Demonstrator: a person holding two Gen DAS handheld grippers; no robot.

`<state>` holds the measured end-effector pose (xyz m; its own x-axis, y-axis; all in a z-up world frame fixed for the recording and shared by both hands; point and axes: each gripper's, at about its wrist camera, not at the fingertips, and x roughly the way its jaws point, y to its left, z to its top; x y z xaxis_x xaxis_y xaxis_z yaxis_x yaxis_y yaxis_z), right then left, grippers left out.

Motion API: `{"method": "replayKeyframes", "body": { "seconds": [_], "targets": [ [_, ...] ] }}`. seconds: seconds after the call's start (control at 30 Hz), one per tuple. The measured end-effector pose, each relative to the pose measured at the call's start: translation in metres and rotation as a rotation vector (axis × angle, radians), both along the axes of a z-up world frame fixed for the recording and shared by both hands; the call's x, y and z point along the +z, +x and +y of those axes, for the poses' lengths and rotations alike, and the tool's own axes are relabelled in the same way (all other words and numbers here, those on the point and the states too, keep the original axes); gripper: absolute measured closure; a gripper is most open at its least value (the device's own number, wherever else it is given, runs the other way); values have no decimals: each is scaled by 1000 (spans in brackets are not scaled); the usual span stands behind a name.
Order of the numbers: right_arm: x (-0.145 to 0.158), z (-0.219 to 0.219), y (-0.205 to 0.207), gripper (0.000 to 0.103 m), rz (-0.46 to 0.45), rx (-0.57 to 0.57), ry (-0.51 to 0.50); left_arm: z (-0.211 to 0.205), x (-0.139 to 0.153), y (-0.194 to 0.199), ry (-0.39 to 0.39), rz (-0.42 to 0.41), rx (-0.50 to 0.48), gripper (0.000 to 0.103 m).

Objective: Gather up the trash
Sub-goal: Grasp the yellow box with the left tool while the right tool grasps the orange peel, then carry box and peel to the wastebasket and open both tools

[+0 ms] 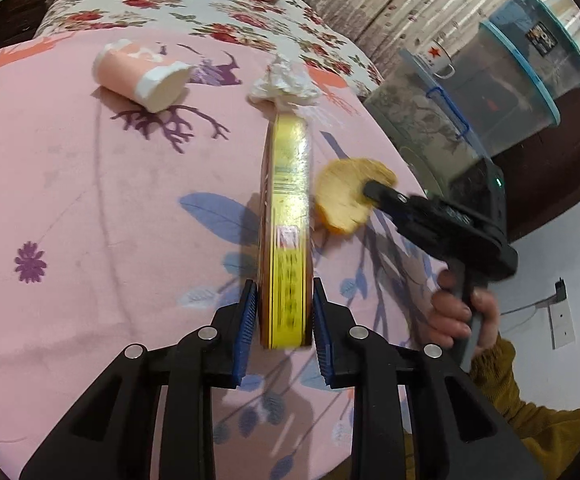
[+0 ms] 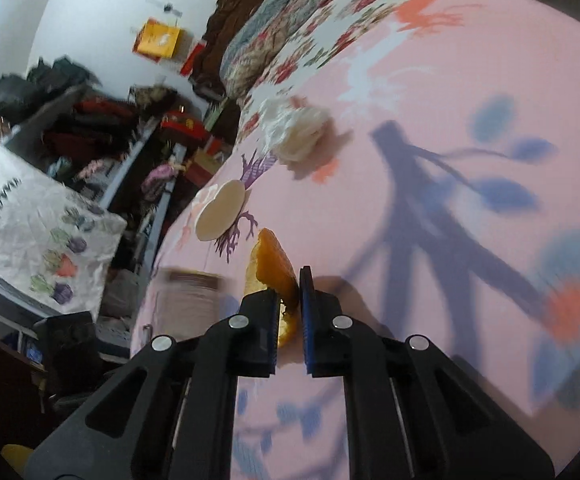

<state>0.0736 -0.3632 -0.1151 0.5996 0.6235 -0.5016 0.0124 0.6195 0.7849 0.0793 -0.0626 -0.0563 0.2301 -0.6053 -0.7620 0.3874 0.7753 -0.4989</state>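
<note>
So far I have two pieces of trash in hand and two left on the pink printed bedspread (image 1: pixel 69 184). My left gripper (image 1: pixel 284 312) is clamped on the near end of a flat yellow cardboard box (image 1: pixel 287 216), held on edge with its long axis running straight away from me toward the far side. My right gripper (image 2: pixel 288 312) is pinched tight on a curled orange fruit peel (image 2: pixel 271 268), just right of the box, its length pointing forward past the fingertips. Still lying far off are a tipped pink paper cup (image 1: pixel 137 74) to the left and a crumpled white tissue (image 1: pixel 281 82).
</note>
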Motion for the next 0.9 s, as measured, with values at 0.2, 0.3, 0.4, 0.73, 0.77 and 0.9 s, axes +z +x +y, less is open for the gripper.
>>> {"method": "replayKeyframes", "body": {
  "seconds": [0.2,0.3,0.4,0.73,0.77,0.9],
  "targets": [
    [-1,-54,-49,91,-2,-165,15,-34,1,-5,21,2,-72,78],
    [2,-82,-58,91,-12,-226,15,-57,4,-1,29,-9,-119,78],
    [8,-113,-75,91,-40,-302,16,-86,8,8,33,-12,-166,79],
    [2,-213,-117,91,-49,-532,18,-218,13,22,54,-59,-379,80],
    [2,-222,-120,91,-52,-552,19,-233,11,25,57,-52,-393,80],
    [4,-260,-120,91,-63,-609,-5,-287,11,43,54,-29,-436,80]
  ]
}}
